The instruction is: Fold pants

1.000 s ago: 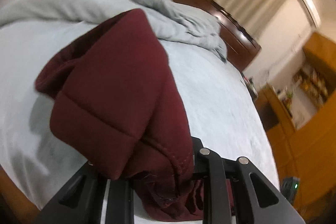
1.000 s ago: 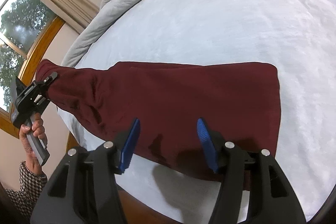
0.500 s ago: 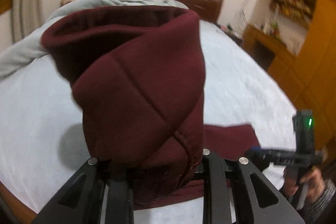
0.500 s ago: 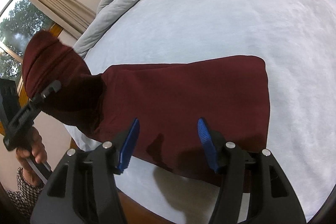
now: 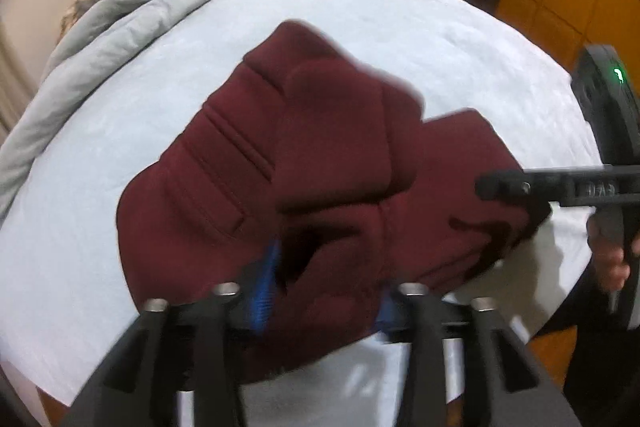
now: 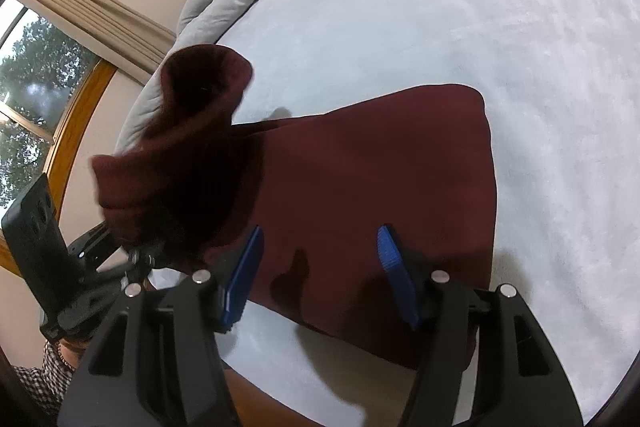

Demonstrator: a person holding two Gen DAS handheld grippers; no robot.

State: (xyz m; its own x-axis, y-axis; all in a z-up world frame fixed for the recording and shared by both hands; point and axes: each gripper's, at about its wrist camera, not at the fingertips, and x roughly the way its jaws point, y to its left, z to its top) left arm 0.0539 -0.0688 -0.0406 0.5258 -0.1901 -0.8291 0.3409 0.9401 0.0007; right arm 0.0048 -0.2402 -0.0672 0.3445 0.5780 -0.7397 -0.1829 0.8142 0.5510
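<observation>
Fabric fills the lower centre of the left wrist view: the maroon pants (image 5: 320, 163), a thick fleecy knit with stitched seams and a ribbed band, bunch in a loose heap between the fingers of the left gripper (image 5: 324, 303). Its jaws have just been opening, and the blue pads (image 5: 266, 291) now stand apart with the cloth draped between them; motion blur makes it hard to say whether either pad touches the cloth, though they do not seem to squeeze it. The gripper tilts steeply down toward the bed (image 5: 120, 131), whose pale blue cover looks soft and nubbly. A rumpled grey quilt (image 5: 132, 11) lies along the upper left of that frame.

In the right wrist view the right gripper (image 6: 320, 267) also points down, its ribbed blue pads spread wide above the flat half of the pants, pinching nothing. At the left edge, a hand in a checked sleeve (image 6: 44, 383) grips the other tool's black handle.
</observation>
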